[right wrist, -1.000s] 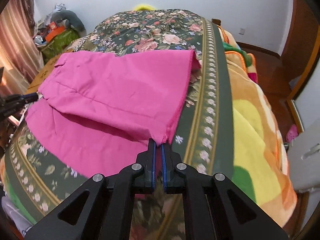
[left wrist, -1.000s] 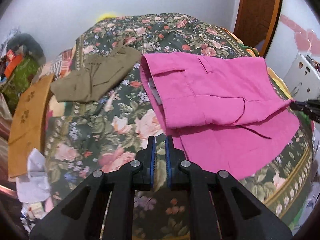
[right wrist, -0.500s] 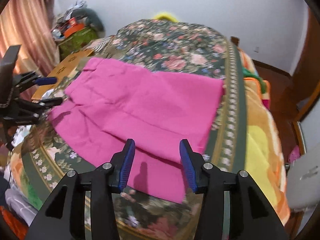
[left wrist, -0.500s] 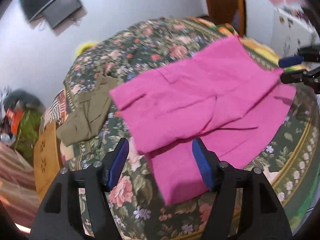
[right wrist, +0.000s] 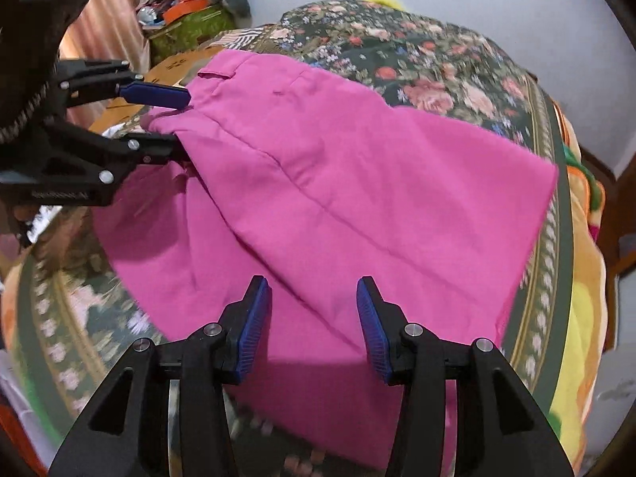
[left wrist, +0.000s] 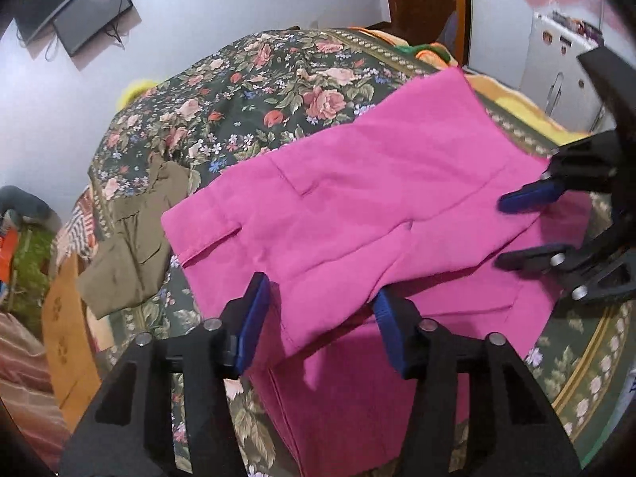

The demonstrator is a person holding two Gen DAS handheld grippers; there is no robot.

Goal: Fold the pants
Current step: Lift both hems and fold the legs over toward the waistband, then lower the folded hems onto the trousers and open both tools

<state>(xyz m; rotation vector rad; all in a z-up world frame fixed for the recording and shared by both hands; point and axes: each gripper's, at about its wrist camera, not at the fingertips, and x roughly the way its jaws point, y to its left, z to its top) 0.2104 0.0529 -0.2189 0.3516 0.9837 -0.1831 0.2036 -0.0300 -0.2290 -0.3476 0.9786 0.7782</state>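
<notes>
Across the floral bedspread [left wrist: 254, 91], which serves as the flat work surface, the pink pants [left wrist: 357, 206] lie spread near the front edge of the bed, within reach of both tools. The garment is already doubled: an upper layer rests diagonally over a lower layer, and the lower layer projects beyond it toward the bed edge, so the layers are not aligned. Judged from this offset, at least one further fold or a straightening pass is still required.

At the far left of the bed, an olive garment [left wrist: 131, 238] lies apart from the pink pants and does not interfere. A cardboard piece [left wrist: 65, 338] sits beyond the bedspread edge on that side. A wall-mounted screen [left wrist: 85, 8] is visible above the bed.

The left gripper [left wrist: 318, 318] hovers over the near corner of the upper layer with its jaws spread wide and nothing between them; in the right wrist view its tips sit just beside the waistband end. The right gripper [right wrist: 314, 318] is likewise wide apart and empty, positioned above the leg seam of the pants. Both tools are apart from the cloth or only grazing it; contact cannot be confirmed.

The wide jaw setting suits a fresh pinch on a fabric edge. The thin, limp cloth is likely to sag if gripped at one point only.
</notes>
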